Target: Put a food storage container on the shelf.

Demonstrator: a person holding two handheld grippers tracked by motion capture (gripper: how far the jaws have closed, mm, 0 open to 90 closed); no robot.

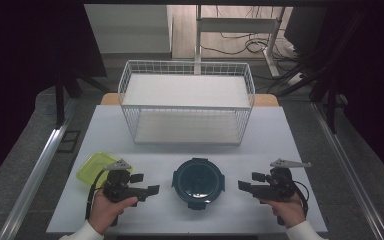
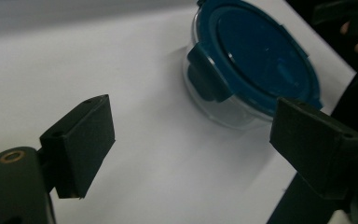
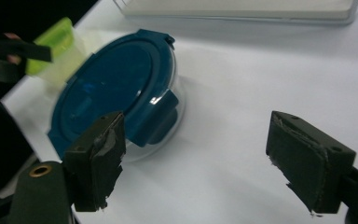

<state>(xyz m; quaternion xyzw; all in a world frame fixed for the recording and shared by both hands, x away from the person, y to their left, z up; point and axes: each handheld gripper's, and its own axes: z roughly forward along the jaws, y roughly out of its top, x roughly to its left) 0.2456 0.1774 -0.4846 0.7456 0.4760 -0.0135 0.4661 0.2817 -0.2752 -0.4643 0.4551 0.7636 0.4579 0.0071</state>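
Two tools, left tool (image 1: 149,184) at nine o'clock and right tool (image 1: 245,180) at three, we hold gaping and empty beside the blue-lidded container (image 1: 198,182), mid-desk (image 1: 275,135), bare white gaps both sides.

front: wire basket (image 1: 187,102) blocks | left: green box (image 1: 94,167) | centre: blue-lidded container (image 1: 198,181) | elsewhere table (image 1: 280,145) bare

Left tool (image 1: 146,183) and right tool (image 1: 250,181): black bodies, each topped by a grey three-cornered plate and trailing a black cable. Jaws end in flat black blocks with small screw holes; the right tool's pads (image 3: 103,156) look frayed. Brass-coloured eyelet at each base. White sleeve cuffs.
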